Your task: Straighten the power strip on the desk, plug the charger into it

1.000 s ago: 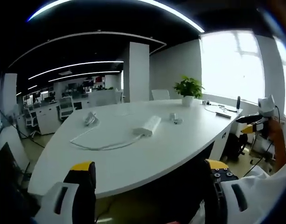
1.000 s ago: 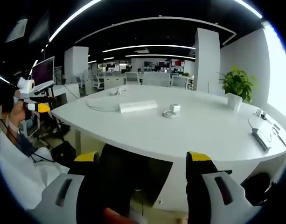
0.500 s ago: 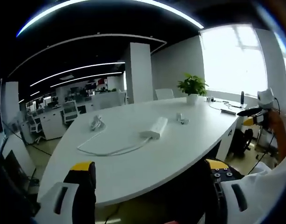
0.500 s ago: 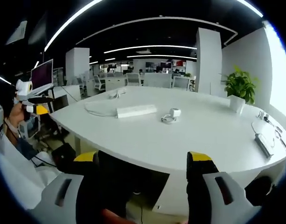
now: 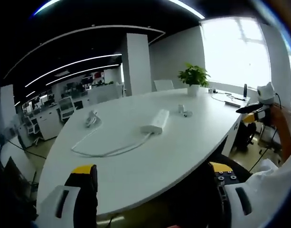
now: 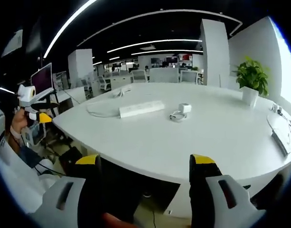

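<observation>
On the desk (image 6: 192, 137): a white power strip (image 6: 141, 108) lies skewed toward the far side, its cord (image 5: 105, 152) looping off its end toward a small bundle (image 5: 91, 118).
Charger: a small white block (image 6: 184, 108) with a coiled lead, just beside the strip's right end in the right gripper view, not touching it.
Left tongs (image 5: 150, 194): spread wide, holding nothing, short of the near desk edge.
Right tongs (image 6: 144, 183): also spread and empty, at the near edge.
Risk, strip: judged light and free to slide; if you push one end alone it may spin past straight, and the looped cord may drag it back.
Risk, charger: nudging the strip toward it could knock the block or snag its lead.
Risk, plugging: with the strip unsteadied, pressing the prongs in would likely shove it away; you may need one set of tongs bracing it.
Left gripper view adds: the full sweep of cord, the bundle, and your right tongs (image 5: 252, 110) off the right end of the desk.
Right gripper view adds: a dark strip and cables (image 6: 282, 135) at the desk's right edge, a potted plant (image 6: 252, 78), and your left tongs (image 6: 33, 114) at left.
</observation>
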Action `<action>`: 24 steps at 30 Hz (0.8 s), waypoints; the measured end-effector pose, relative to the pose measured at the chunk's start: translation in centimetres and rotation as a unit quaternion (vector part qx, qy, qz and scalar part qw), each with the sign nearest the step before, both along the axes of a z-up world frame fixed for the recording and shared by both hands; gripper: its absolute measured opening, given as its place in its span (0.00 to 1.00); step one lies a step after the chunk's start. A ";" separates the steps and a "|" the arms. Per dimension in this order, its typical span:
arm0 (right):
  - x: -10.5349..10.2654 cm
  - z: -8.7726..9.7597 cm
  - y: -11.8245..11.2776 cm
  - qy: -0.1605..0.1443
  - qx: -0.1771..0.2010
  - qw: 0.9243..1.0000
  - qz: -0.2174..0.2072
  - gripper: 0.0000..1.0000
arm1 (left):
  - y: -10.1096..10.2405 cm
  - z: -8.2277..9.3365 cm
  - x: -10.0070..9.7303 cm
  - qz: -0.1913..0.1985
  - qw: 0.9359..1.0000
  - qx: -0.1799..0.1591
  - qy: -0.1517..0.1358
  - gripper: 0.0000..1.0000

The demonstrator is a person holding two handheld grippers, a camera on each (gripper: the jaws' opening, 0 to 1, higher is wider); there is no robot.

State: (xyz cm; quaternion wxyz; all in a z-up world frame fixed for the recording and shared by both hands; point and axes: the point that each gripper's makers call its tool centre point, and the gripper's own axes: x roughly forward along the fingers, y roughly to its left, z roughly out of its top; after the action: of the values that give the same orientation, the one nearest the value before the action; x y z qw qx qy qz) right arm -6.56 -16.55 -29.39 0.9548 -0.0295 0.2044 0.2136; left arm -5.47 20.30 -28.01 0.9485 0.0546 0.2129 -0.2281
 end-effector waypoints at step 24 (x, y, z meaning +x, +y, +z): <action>6.5 -1.9 1.3 0.025 0.030 0.999 0.020 0.75 | -9.5 1.3 12.5 -0.084 0.996 -0.015 -0.004 0.96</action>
State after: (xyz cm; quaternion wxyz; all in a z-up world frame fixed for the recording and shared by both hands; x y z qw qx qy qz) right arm -0.08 -15.27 -31.27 0.9455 0.0002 0.2211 0.2390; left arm 7.01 10.76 -26.72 0.9274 0.0586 0.2002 -0.3103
